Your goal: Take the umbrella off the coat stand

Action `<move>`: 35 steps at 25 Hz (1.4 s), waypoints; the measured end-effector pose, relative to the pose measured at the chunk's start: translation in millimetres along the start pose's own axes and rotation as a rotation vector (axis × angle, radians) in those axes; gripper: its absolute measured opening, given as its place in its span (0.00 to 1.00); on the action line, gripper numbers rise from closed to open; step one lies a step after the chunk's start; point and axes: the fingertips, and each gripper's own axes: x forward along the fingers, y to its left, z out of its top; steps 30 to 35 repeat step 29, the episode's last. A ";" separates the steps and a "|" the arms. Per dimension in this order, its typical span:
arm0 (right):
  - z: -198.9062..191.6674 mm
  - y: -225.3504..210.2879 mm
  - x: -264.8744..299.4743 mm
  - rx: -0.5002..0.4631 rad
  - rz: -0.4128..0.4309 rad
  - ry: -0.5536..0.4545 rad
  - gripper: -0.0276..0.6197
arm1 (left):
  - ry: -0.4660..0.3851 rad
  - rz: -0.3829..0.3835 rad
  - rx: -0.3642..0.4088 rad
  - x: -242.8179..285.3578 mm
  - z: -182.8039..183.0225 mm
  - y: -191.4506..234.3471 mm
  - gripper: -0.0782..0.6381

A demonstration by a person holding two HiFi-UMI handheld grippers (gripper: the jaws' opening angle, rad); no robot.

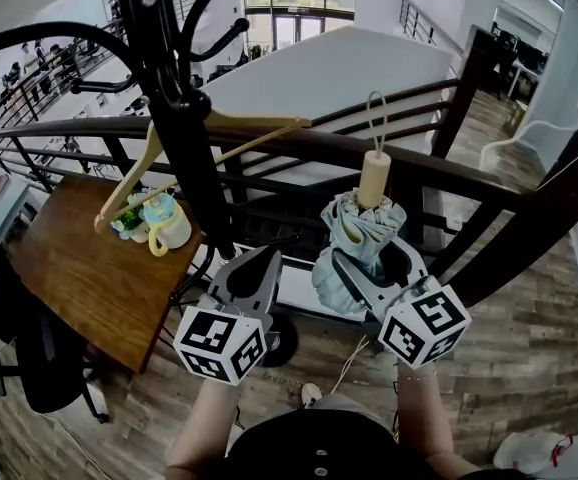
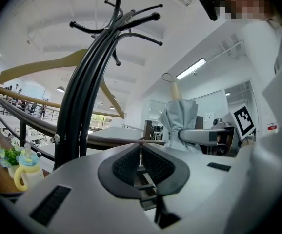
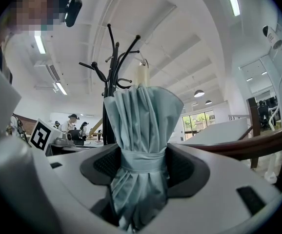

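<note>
A folded pale blue-green umbrella (image 1: 357,236) with a beige handle (image 1: 374,178) and a loop strap is held upright in my right gripper (image 1: 361,270), just right of the black coat stand (image 1: 174,98). The right gripper view shows both pads pressed on the umbrella (image 3: 141,145) at its tie band; the coat stand (image 3: 112,82) rises behind it. My left gripper (image 1: 254,268) sits by the stand's pole, shut with nothing in it. In the left gripper view its jaws (image 2: 141,162) meet, with the umbrella (image 2: 180,123) off to the right.
A wooden hanger (image 1: 199,153) hangs on the stand. A dark wooden railing (image 1: 449,173) runs behind it. At the left a wooden table (image 1: 89,268) carries a mug (image 1: 164,228) and a small plant. A black chair (image 1: 29,358) stands beside it.
</note>
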 end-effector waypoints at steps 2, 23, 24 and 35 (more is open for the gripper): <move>0.1 0.6 -0.8 0.000 0.001 0.004 0.48 | 0.000 -0.001 -0.002 0.2 -0.1 -1.5 0.15; -4.9 9.4 0.8 0.002 0.033 -0.005 0.48 | 0.021 0.016 0.019 -6.4 -3.9 1.5 0.15; -5.0 9.4 1.0 -0.001 0.033 -0.006 0.48 | 0.021 0.018 0.020 -6.5 -3.6 1.4 0.15; -7.2 11.7 2.3 0.011 0.043 -0.007 0.48 | 0.019 0.021 0.002 -8.7 -5.1 0.4 0.15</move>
